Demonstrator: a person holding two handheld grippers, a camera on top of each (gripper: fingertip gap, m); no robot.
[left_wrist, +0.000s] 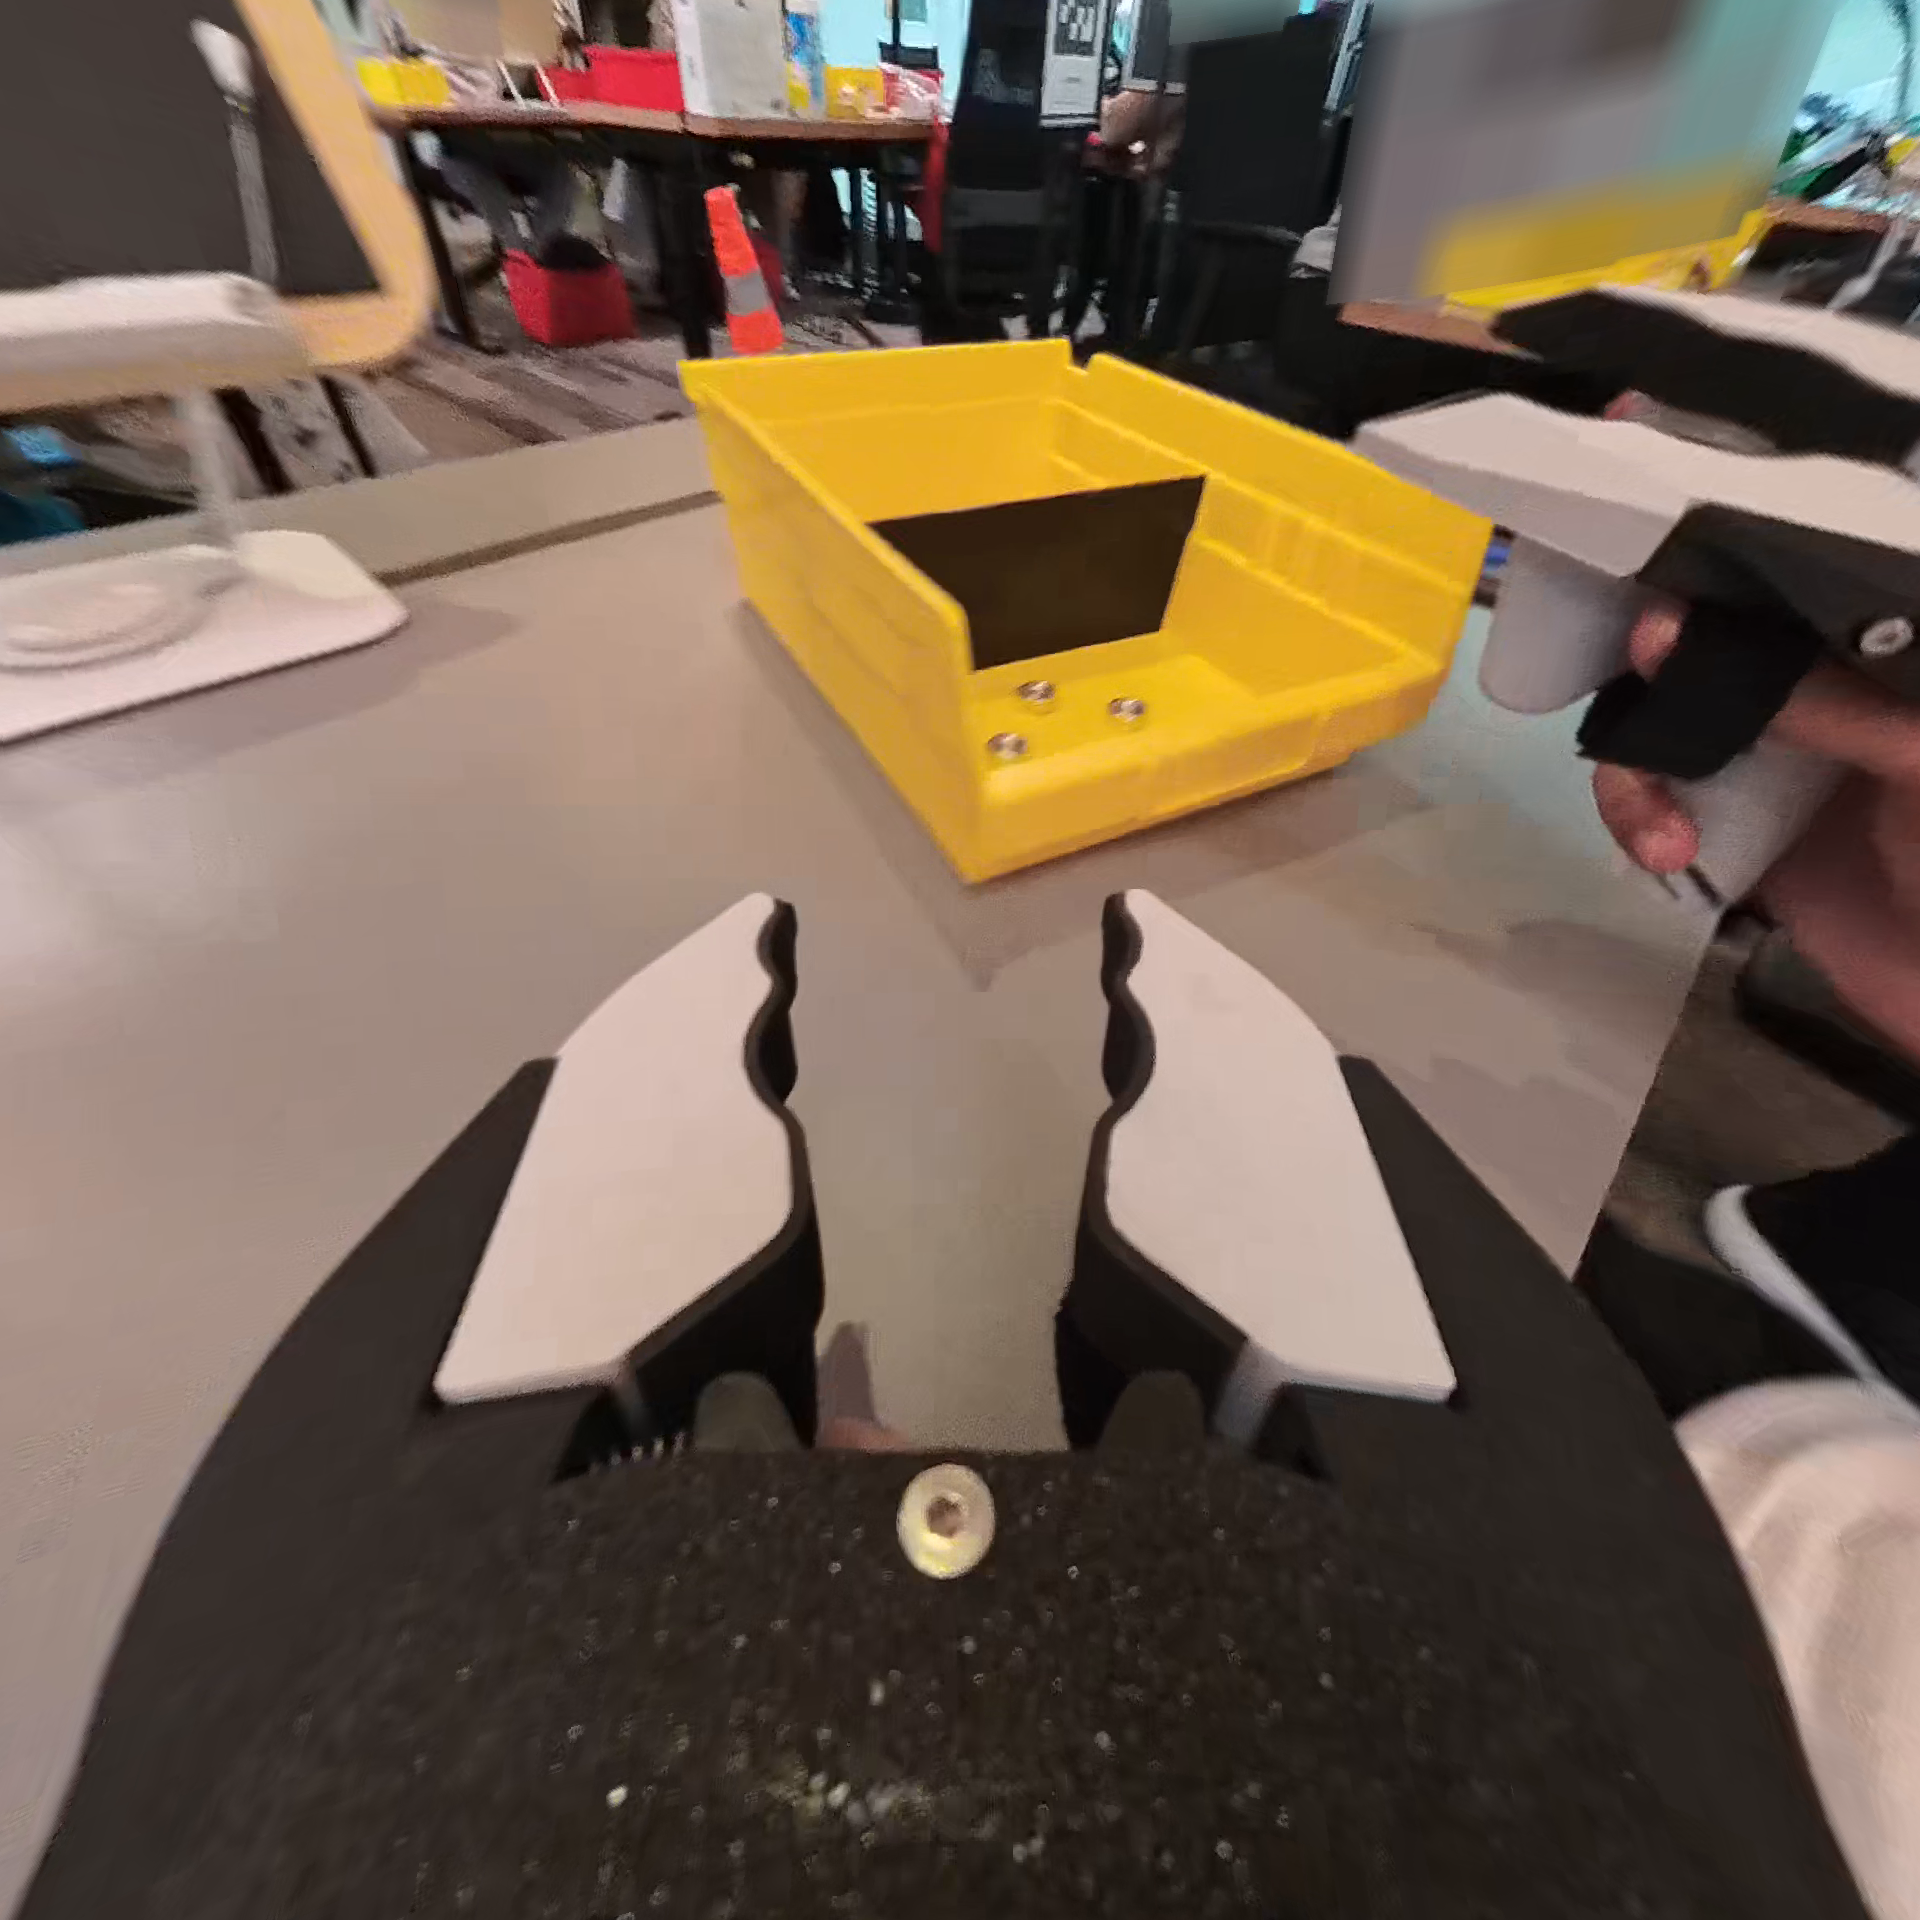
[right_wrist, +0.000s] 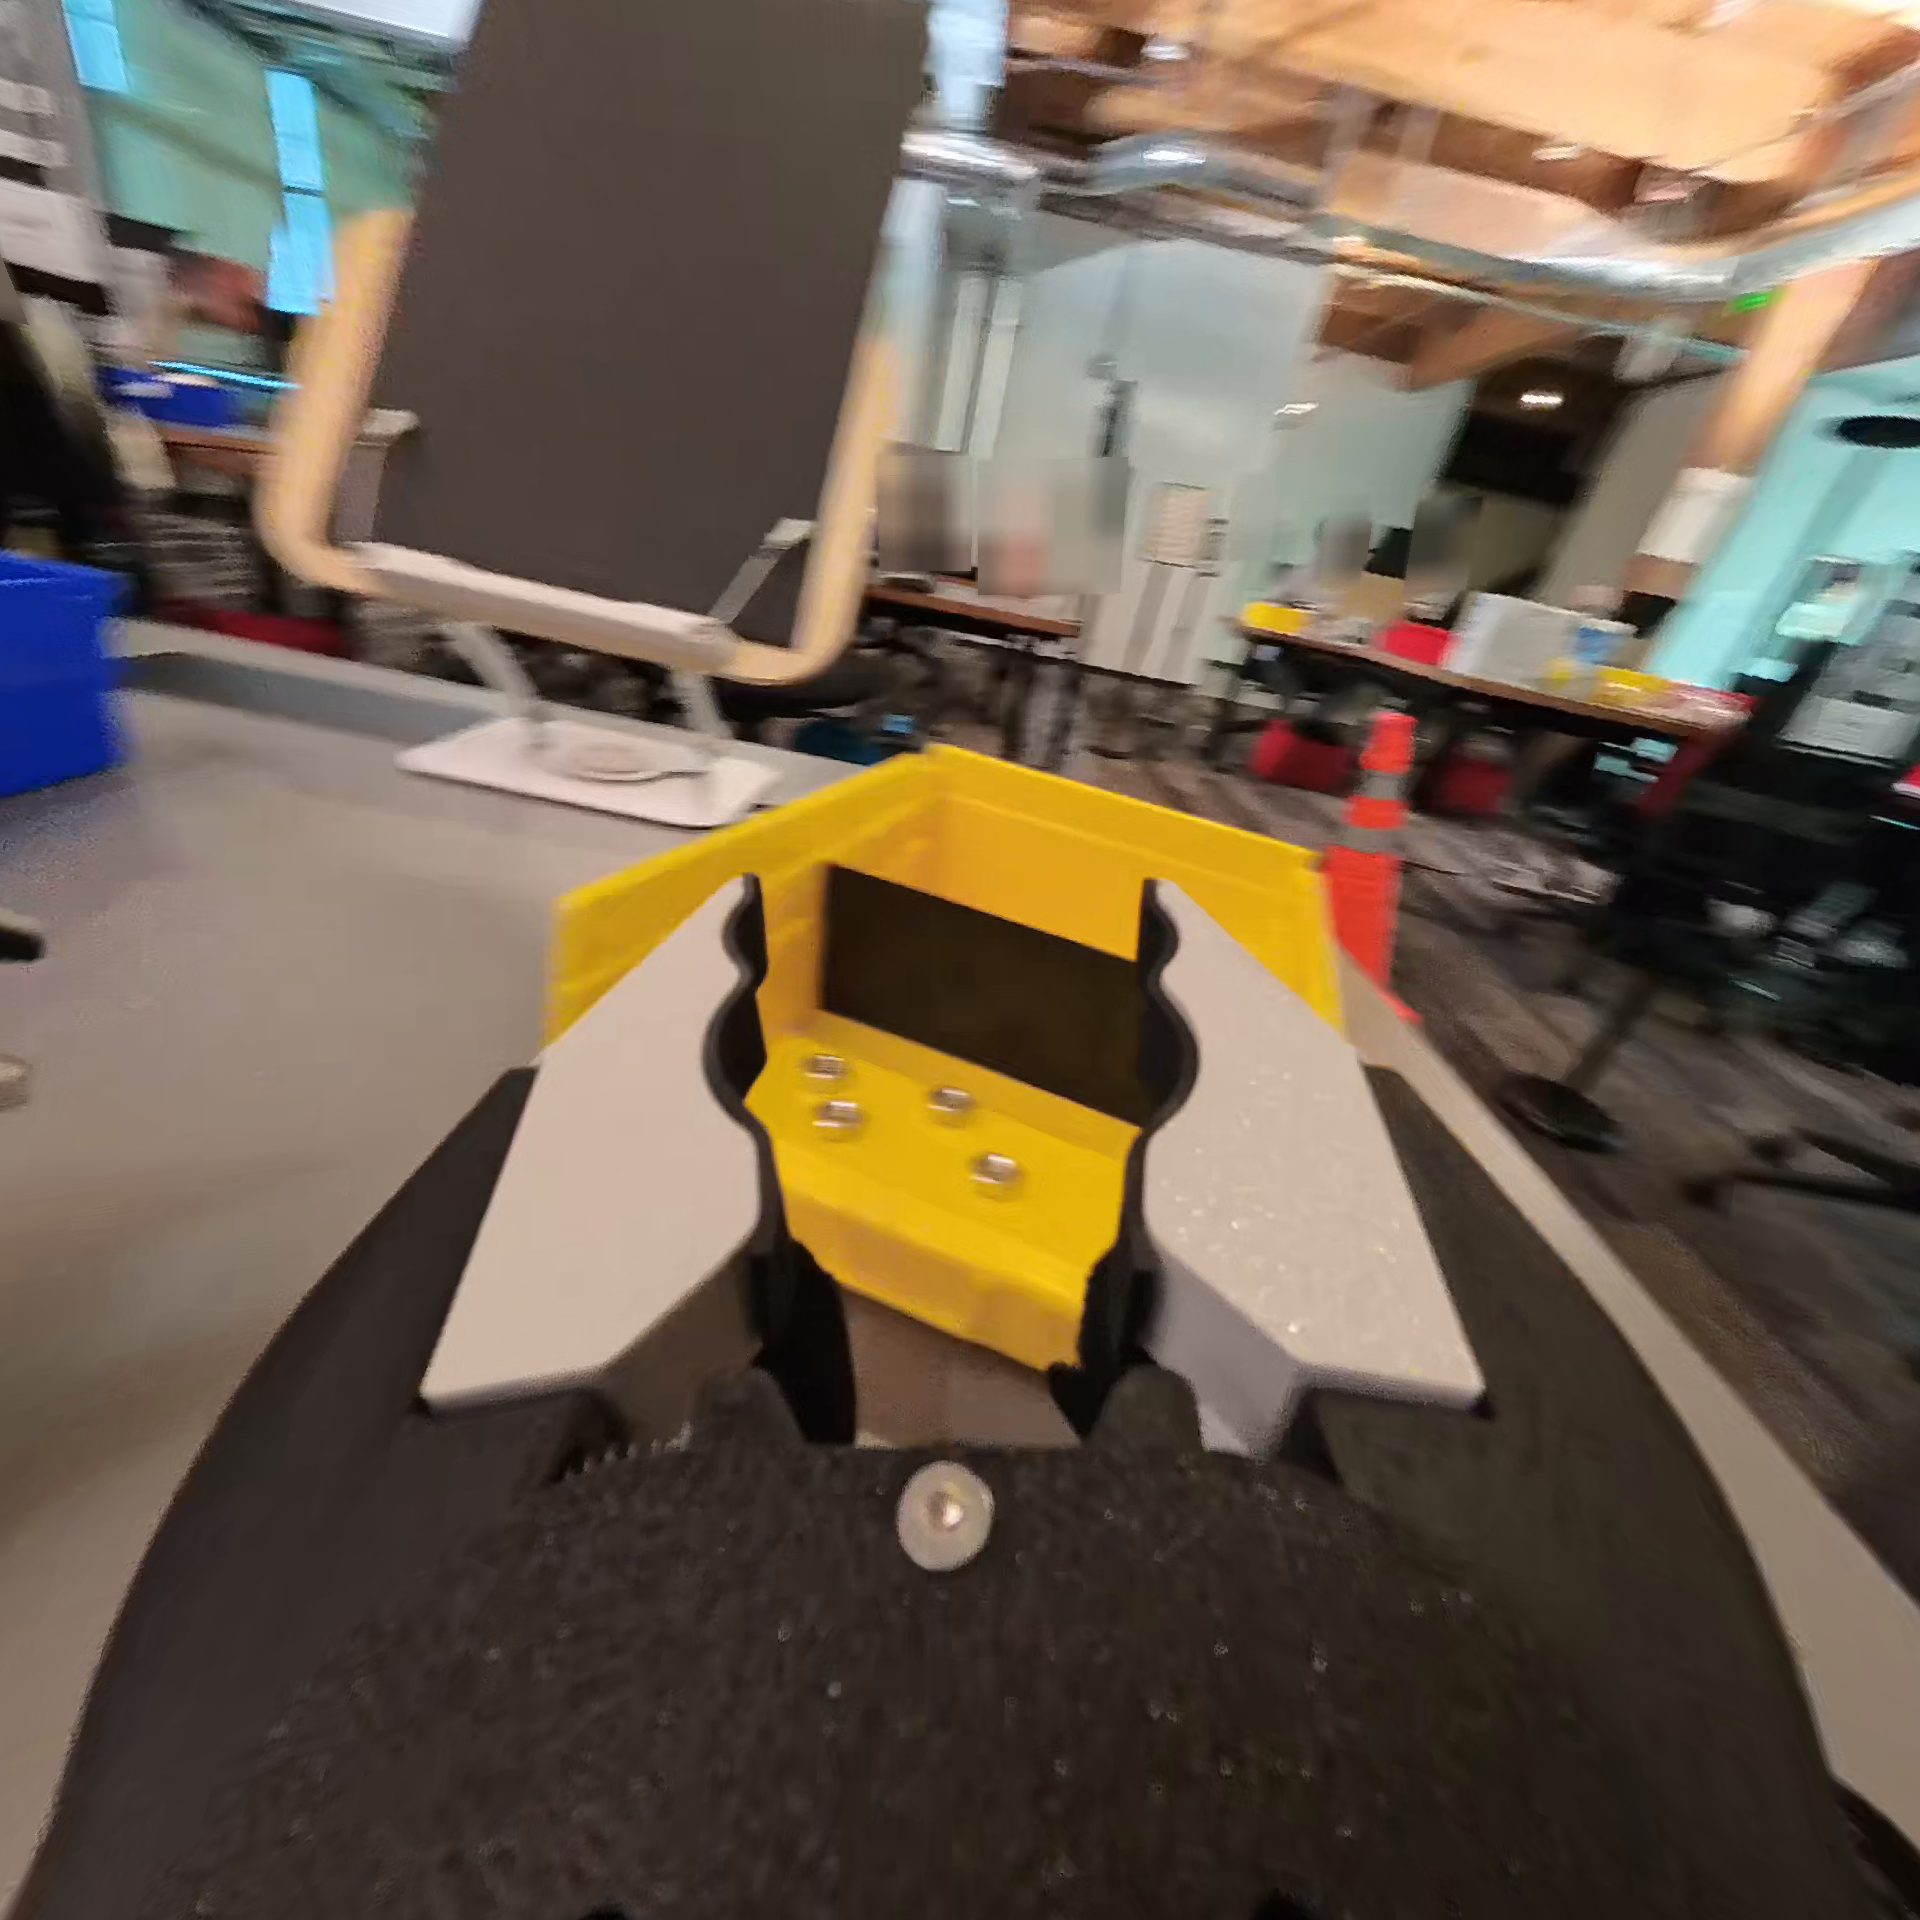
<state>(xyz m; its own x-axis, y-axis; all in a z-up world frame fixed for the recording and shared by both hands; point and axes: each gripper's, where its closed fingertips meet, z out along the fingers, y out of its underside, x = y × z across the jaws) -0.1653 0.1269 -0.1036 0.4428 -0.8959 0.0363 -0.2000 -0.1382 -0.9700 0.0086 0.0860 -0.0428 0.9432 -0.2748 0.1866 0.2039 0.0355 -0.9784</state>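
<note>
Here, left gripper (left_wrist: 948, 914): jaws spread, grasp bare, above grey table (left_wrist: 416, 883), short of yellow bin (left_wrist: 831, 582) | right gripper (right_wrist: 948, 894): jaws spread, nothing pinched, facing bin's low front | small metal nuts (right_wrist: 904, 1117) lay on bin floor before black divider (right_wrist: 977, 997).

A workshop-like lab: long worktables (left_wrist: 665, 123) piled with bins, a traffic cone (left_wrist: 740, 272), exposed ceiling ducts (right_wrist: 1195, 197).
</note>
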